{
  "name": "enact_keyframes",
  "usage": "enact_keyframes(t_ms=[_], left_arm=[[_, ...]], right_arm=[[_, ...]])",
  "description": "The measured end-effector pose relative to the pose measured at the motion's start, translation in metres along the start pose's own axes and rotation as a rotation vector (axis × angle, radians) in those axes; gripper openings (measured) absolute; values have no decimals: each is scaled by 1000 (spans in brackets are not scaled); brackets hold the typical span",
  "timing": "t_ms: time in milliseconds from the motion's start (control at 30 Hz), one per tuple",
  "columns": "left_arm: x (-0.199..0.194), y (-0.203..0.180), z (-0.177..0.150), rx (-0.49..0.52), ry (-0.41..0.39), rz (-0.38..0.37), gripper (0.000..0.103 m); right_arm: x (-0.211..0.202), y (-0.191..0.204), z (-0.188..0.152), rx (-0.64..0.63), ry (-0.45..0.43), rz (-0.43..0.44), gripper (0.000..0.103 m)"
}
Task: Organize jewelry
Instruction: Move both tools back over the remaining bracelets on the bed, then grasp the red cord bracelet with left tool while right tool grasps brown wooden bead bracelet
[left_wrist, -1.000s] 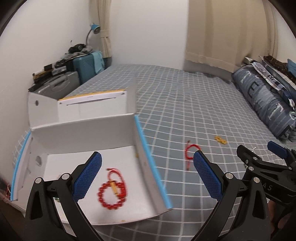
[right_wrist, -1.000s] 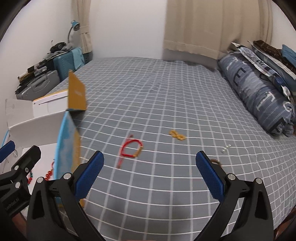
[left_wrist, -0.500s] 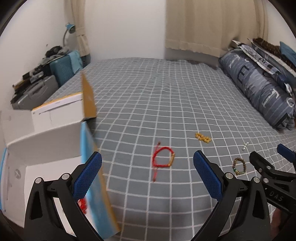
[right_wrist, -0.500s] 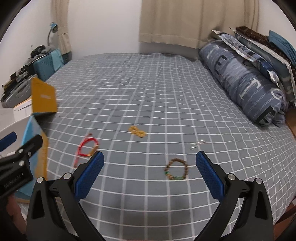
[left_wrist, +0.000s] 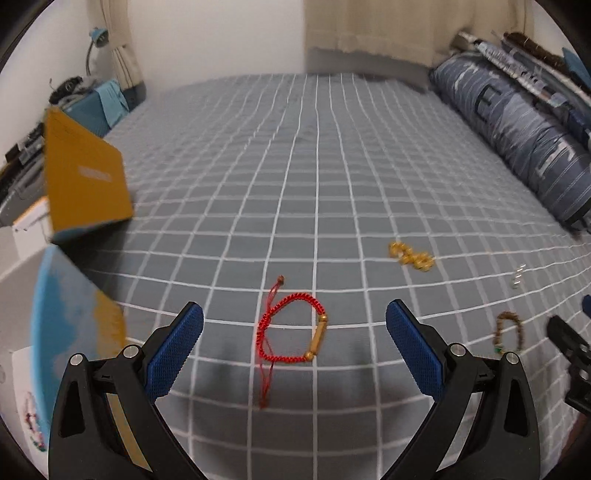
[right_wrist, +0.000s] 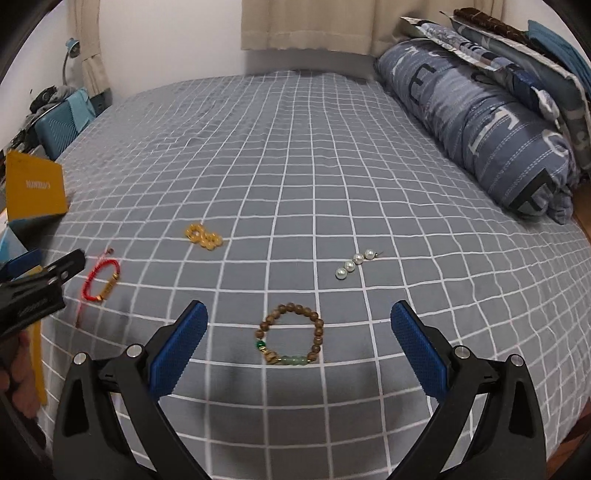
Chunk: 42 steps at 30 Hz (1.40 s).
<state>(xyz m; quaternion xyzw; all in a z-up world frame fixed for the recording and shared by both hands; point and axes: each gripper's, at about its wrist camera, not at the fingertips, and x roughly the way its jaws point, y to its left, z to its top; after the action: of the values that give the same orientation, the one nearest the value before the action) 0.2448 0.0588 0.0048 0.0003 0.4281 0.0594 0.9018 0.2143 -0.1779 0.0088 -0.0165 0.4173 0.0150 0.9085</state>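
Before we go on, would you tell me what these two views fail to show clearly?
- Box interior, left wrist view: cut off by the left edge and screened by its blurred wall, so any contents are unclear.
- Pearl piece, left wrist view: too small and blurred; clear only in the right wrist view.
- Right gripper, left wrist view: cut off by the right edge.
- Person's hand, right wrist view: mostly cropped at the left edge.

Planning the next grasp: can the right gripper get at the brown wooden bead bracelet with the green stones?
Probably yes. The right gripper is open, and the brown wooden bead bracelet with green stones lies flat between its fingers on the grey checked bedspread, nothing covering or crowding it.
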Motion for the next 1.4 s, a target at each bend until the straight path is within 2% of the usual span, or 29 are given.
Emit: enact_keyframes(t_ms=[133,367,667,833,933,1000,1233,1300,1400], left_arm=[[29,1,-3,3,30,-1,97],[59,4,-3,-15,66,21,97],[76,8,-8,-10,84,-6,94],[75,6,-11,-5,93,-28,77],[73,2,-12,11,98,-38,63],[72,0,-13,15,103,-45,52],[69,-3,-13,32,118,-51,28],[67,-4,-13,38,124,-57,16],[65,-2,-14,32,130,-70,12]], right_arm=[[25,-8,-8,-14,46,-12,95],[53,-19,-15,19,110,5,95],[76,-23,-20,31,175,22,79],[80,-24,-22,48,186,23,71],[79,-24,-22,58,185,22,62],[79,-23,-23,57,184,26,52],[78,-21,-21,50,184,22,28],[78,-20,-20,50,186,22,18],[78,-21,-19,57,189,29,8]])
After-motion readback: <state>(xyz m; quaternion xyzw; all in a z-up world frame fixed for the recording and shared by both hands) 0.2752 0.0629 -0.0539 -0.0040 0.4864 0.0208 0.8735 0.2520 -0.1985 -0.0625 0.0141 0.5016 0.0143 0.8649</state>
